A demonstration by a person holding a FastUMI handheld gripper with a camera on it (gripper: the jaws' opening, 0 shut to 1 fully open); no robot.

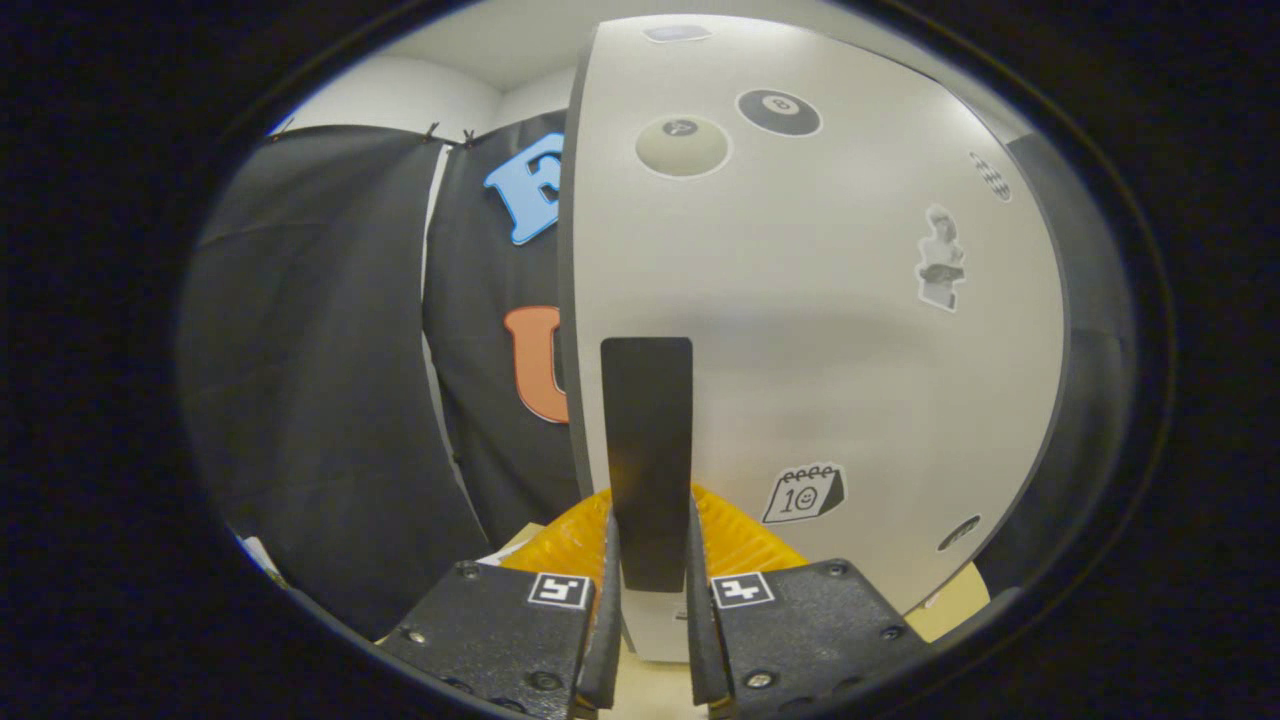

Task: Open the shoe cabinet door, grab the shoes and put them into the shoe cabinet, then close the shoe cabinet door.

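Nearest to us, our gripper has its jaws drawn in on either side of the dark vertical handle of the shoe cabinet door, and both fingers appear to press against the handle's lower end, so we read the jaws as clamped on it. The handle stands upright, running from between the fingers up to about the middle of the door's height, set close to the door's left edge. Just behind the fingers, on both sides of the handle's base, we see a ribbed yellow-orange piece; we cannot tell what it belongs to. The pale door spreads beyond the fingers and carries several stickers: a calendar sticker just right of the handle, a small figure sticker further up to the right, and two billiard-ball stickers near the top. Whether the door is shut or ajar we cannot tell. Beyond the door's left edge hangs the booth's black cloth wall, with a white wall above it.
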